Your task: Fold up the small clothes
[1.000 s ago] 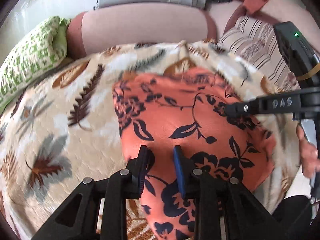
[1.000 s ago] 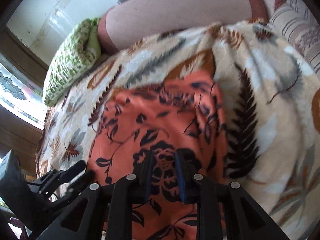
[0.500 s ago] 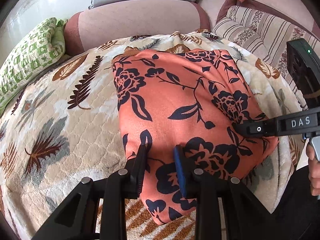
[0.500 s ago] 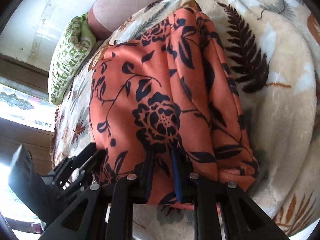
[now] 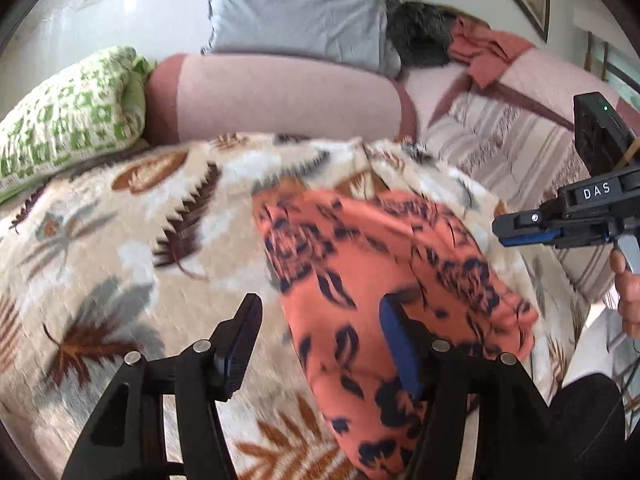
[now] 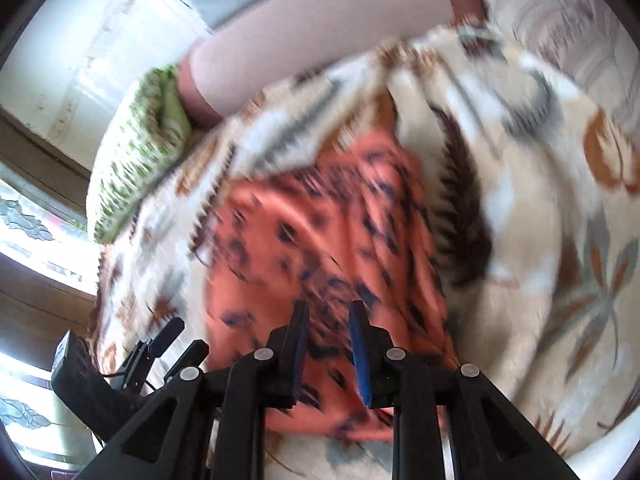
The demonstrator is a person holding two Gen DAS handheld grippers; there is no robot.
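While the orange garment with dark floral print (image 5: 384, 280) lies on the leaf-patterned cream blanket (image 5: 120, 248) covering the bed, the left gripper (image 5: 320, 344) is opening, its fingers clear of cloth; the right gripper (image 6: 328, 348) hovers narrowly parted, holding nothing.
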